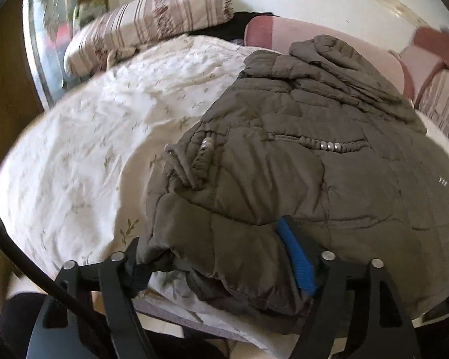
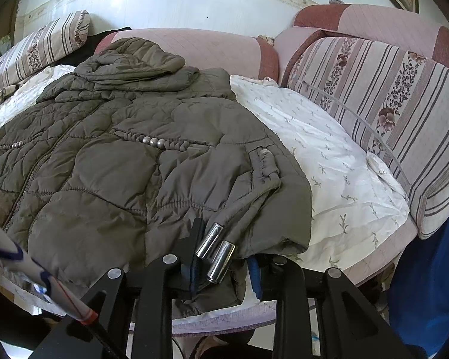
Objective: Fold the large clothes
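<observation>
Left wrist view looks along the left tongs (image 1: 218, 264), whose two fingers stand apart with the near hem corner of the olive quilted jacket (image 1: 299, 155) bunched between them; the blue-padded finger (image 1: 296, 257) presses on the fabric from the right, the plain black one sits at the hem's left edge. I judge this a grip being taken, not a firm clamp — the fingers are not drawn together.

The right wrist camera shows the right tongs (image 2: 224, 266) at the opposite hem corner, fingers also apart, with hem fabric and the two metal cord ends (image 2: 215, 251) lying between them. Whether the pads actually pinch the cloth I cannot tell.

Ahead of both tongs the jacket lies spread flat, front up, on the white sprigged bedspread (image 2: 329, 155), zip closed as far as I can see, hood (image 2: 128, 59) crumpled at the far end against the pink cushions (image 2: 194, 48). A striped pillow (image 1: 152, 21) sits beyond and to the left of the left tongs.

As for progress, the garment looks laid out and roughly smoothed, but no fold across the body shows yet — sleeves appear tucked or hidden beneath. Left to do, in my judgement: lift the hem, carry it toward the hood, then halve again.
</observation>
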{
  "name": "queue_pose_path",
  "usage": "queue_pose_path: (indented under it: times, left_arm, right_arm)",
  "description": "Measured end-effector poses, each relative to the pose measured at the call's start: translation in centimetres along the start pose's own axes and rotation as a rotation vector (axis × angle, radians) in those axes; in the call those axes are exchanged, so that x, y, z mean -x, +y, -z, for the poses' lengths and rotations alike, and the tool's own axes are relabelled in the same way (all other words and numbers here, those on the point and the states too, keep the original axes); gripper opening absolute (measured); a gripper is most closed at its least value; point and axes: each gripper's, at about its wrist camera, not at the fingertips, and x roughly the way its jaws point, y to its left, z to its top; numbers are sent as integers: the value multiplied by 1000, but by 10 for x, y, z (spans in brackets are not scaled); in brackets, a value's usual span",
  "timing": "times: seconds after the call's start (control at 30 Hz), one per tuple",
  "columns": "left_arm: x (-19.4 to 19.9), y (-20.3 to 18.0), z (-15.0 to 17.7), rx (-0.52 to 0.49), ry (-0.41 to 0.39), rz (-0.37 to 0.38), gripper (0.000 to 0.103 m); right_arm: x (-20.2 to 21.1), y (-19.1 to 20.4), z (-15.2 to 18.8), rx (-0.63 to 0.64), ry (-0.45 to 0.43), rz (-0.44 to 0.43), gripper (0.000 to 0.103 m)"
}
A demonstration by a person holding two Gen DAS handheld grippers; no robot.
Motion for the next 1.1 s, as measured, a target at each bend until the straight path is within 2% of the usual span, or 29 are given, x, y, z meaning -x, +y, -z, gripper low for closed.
queue_pose_path:
  times: [0.1, 0.2, 0.3, 0.43, 0.53, 0.57, 0.6, 0.63, 0.67, 0.77, 0.87, 1.1]
  left_arm:
    - [-3, 16, 0, 89, 43, 74, 79]
    - [0, 21, 3, 125, 52, 114, 78]
    - [5, 20, 9, 132, 48, 155, 67]
    - [0, 15, 7, 125, 41, 148, 68]
    - [-2, 7, 4, 95, 26, 123, 66]
    - [0, 3, 4, 69, 14, 120, 54]
    - [1, 1, 3, 53, 1, 120, 49]
    - [4, 0, 2, 38, -16, 118, 38]
    - [8, -3, 2, 20, -36, 118, 30]
    - [20, -12, 0, -44, -99, 101, 22]
    - [28, -20, 0, -101, -144, 77, 20]
    - [43, -24, -5, -138, -184, 66, 19]
  right_arm:
    - [-1, -2, 0, -13, 5, -10, 31]
    - [-2, -4, 1, -27, 11, -18, 32]
    - [-3, -7, 0, -46, 17, -29, 33]
    - [-10, -19, -1, -134, 45, -78, 41]
    - [-16, -30, 0, -222, 69, -133, 43]
    - [-18, -33, 1, -247, 74, -157, 41]
    - [-18, -34, 2, -257, 74, -173, 34]
    - [-17, -35, 2, -264, 66, -183, 28]
    - [-14, -36, 1, -269, 54, -191, 26]
    - [-4, -36, 0, -268, 1, -191, 19]
    - [5, -28, -3, -211, -41, -143, 16]
    - [23, -31, -15, -183, -111, -127, 14]
